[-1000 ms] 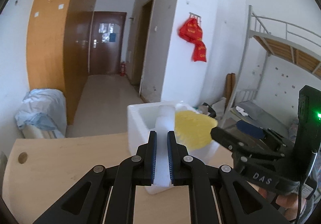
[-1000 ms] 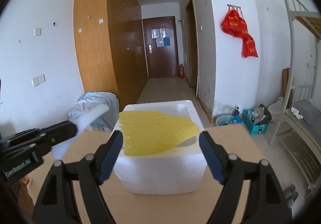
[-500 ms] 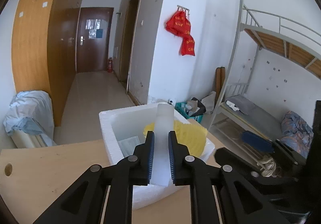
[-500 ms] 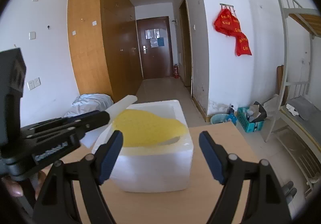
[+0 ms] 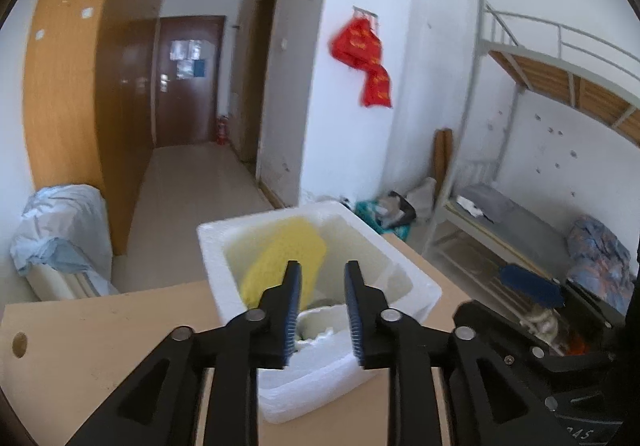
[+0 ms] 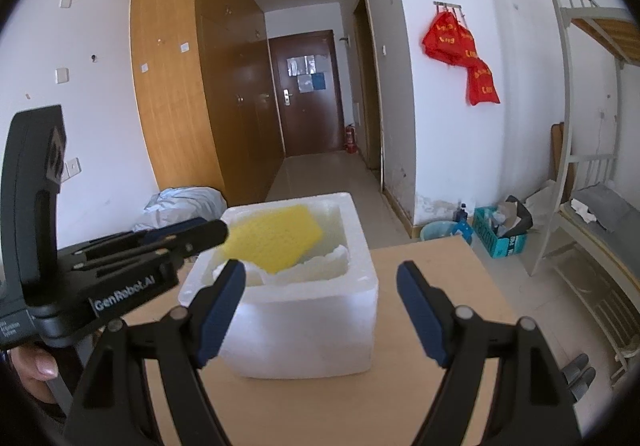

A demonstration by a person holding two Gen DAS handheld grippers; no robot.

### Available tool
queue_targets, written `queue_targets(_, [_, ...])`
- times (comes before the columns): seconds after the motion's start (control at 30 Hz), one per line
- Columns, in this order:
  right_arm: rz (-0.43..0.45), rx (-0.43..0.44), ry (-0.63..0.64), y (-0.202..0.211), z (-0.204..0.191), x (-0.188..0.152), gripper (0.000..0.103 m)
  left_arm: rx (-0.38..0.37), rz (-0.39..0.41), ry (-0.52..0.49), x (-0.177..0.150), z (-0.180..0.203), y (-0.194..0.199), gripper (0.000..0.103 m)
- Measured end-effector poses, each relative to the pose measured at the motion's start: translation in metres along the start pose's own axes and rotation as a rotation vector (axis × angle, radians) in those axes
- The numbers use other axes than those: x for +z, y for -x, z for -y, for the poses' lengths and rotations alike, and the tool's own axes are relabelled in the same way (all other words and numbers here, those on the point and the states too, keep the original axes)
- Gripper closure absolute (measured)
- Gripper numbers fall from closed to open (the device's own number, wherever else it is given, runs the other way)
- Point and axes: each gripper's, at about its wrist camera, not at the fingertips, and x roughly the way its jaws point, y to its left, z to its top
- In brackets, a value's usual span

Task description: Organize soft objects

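meanwhile, left gripper [image 5: 320, 286] opening over white styrofoam box [image 5: 408, 282], nothing between jaws. yellow mesh foam sheet [image 6: 276, 234] tilted inside at 11 o'clock, white foam piece [image 6: 320, 260] beside it. right gripper [image 6: 320, 304] released wide, empty, near box on wooden table [image 6: 432, 266].

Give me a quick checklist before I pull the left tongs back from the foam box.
1. Left tongs empty: ok. The jaws are opening and nothing sits between the pads.
2. White foam strip inside the white foam box: cannot tell. Pale pieces lie inside, but which one is the strip is unclear.
3. Yellow foam sheet inside the box: not ok. It leans tilted, with a corner over the left rim.
4. Right tongs clear of the box: ok. They are open, in front of the box, holding nothing.
5. Box fully on the wooden table: ok, it sits upright, clear of the edges.
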Motion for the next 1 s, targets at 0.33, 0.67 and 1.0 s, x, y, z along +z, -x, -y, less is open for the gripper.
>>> queue_targets(0.33, [0.008, 0.006, 0.006, 0.005, -0.004, 0.001, 0.022, 0.065, 0.096, 0.069, -0.003, -0.02, 0.034, 0.018])
queue_targets(0.67, [0.025, 0.03, 0.021, 0.021, -0.013, -0.001, 0.022, 0.127, 0.153, 0.084, -0.021, -0.029, 0.087, 0.009])
queue_targets(1.0, [0.046, 0.065, 0.05, 0.05, -0.036, -0.012, 0.022, 0.214, 0.194, 0.08, -0.052, -0.03, 0.15, 0.008])
